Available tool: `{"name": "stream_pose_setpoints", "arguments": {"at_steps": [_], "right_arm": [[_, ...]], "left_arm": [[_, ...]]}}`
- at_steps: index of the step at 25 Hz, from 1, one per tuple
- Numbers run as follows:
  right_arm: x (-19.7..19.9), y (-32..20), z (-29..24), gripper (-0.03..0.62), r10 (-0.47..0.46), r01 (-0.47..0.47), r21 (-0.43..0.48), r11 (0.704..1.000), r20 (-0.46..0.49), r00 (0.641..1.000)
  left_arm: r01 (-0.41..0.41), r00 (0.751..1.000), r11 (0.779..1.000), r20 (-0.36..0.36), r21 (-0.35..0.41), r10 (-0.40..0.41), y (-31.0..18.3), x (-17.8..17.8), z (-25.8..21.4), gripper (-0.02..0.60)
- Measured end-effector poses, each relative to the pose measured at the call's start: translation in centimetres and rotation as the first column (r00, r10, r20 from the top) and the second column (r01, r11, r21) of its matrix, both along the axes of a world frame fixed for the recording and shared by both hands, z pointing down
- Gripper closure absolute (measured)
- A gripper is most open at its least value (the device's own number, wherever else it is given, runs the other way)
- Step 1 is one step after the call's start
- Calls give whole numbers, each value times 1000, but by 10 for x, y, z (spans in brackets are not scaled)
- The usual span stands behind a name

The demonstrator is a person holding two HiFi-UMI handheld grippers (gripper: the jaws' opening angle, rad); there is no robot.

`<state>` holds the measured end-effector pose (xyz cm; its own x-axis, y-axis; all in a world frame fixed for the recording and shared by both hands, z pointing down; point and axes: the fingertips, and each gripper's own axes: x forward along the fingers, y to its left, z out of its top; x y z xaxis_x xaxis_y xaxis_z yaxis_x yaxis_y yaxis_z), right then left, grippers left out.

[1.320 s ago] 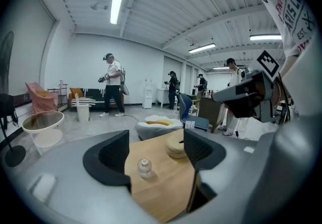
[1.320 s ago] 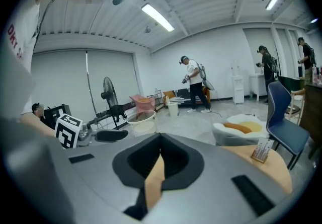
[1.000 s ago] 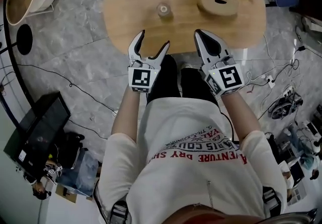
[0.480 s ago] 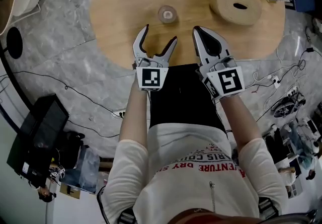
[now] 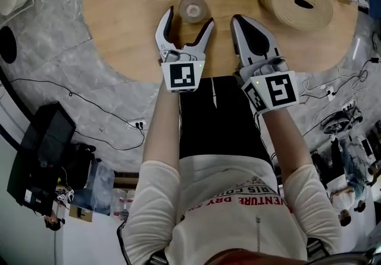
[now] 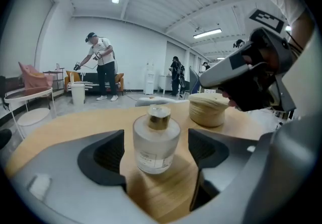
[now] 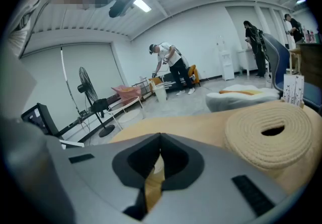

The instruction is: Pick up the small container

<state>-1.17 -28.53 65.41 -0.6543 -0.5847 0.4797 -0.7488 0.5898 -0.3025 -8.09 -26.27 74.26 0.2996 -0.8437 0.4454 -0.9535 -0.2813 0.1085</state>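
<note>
One small frosted container (image 6: 156,140), gold-capped, contents unclear, between just-widened left tool (image 5: 189,17) jaws, untouched; right tool (image 5: 239,21) closed.

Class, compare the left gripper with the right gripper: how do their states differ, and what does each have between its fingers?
The left gripper has its fingers wide apart, having just been opening; the right gripper has them together. The small container stands untouched between the left gripper's fingers; the right gripper's hold nothing. Both reach over the wooden table.
</note>
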Motion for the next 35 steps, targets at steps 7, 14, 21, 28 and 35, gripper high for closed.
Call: {"name": "stream_pose_setpoints", "arguments": {"at_steps": [7,14,21,28,35], "right_arm": [[11,-11,6,597,-28,28,-15,1000,-19,999],[19,-15,16,597,-51,50,-38,998,-39,998],[19,-8,22,597,-66,63,-69,996,-41,997],[19,4,28,597,-84,80,-95,992,-47,995],[23,1,17,597,-89,84,-80,993,-57,994]], "left_arm": [[-28,997,999,75,40,25,-23,4,9,198],[-16,999,998,39,53,14,-38,10,11,199],[-12,997,1000,79,21,10,-42,9,19,218],[-12,993,1000,117,8,11,-45,9,22,236],[57,992,996,116,-65,-49,-43,0,21,236]]}}
